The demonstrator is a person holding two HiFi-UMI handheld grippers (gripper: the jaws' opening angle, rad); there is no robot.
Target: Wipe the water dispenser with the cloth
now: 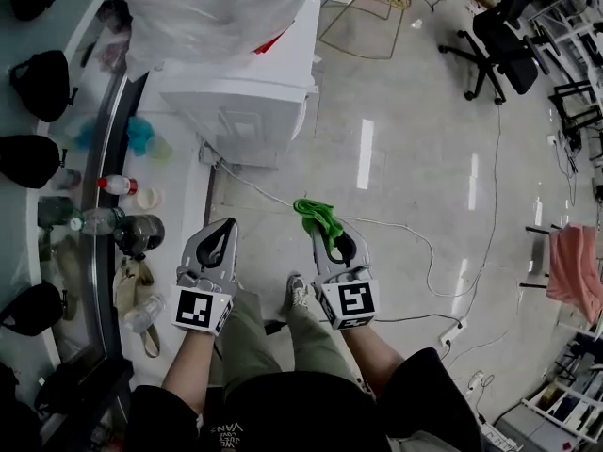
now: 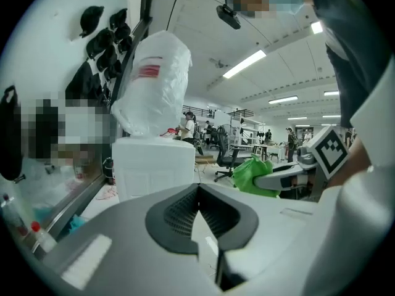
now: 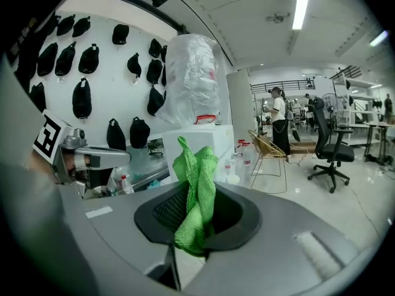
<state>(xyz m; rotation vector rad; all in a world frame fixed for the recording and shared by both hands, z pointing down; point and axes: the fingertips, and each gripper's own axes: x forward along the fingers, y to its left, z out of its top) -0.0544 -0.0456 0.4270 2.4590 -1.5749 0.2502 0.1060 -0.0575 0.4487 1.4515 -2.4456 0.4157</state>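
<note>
Right gripper point(image 1: 327, 227) pinches the green cloth point(image 3: 195, 193) — left gripper point(image 1: 223, 229) beside it, jaws pressed together on nothing — both short of the white water dispenser point(image 1: 247, 83).

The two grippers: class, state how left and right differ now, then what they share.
The right gripper is shut on the green cloth; the left gripper is shut on nothing. The left gripper sits nearer the counter; the right gripper hangs over open floor. Both are grey, carry a marker cube and point toward the water dispenser without touching it.
</note>
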